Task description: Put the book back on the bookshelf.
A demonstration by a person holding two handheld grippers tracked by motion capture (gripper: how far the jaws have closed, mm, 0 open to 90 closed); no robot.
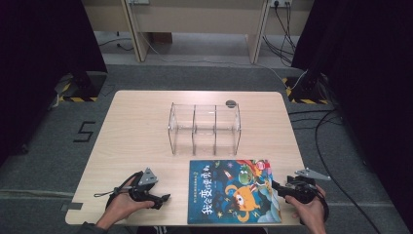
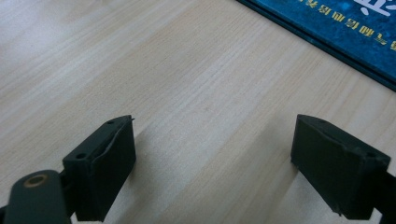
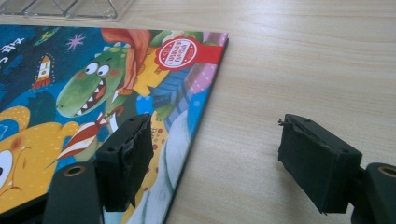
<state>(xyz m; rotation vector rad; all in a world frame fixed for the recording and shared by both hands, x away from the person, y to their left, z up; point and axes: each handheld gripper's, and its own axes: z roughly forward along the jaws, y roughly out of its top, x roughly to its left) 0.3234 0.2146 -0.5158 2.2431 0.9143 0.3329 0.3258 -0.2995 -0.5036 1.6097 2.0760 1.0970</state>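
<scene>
A colourful picture book [image 1: 234, 191] with a blue cover, a green dinosaur and a yellow monster lies flat near the table's front edge. My left gripper [image 1: 163, 199] rests on the table to the book's left, open, nothing between its jaws [image 2: 212, 163]; the book's dark edge [image 2: 322, 37] shows farther off. My right gripper [image 1: 276, 187] sits at the book's right edge, open [image 3: 215, 154]: one jaw hovers over the cover [image 3: 93, 93], the other stands over bare wood beside it.
A clear acrylic rack [image 1: 204, 127] with three compartments stands just behind the book, its base [image 3: 65, 7] visible near the right gripper. A small dark round object [image 1: 230, 103] lies behind the rack. The wooden table [image 1: 136, 131] has bare surface at left and right.
</scene>
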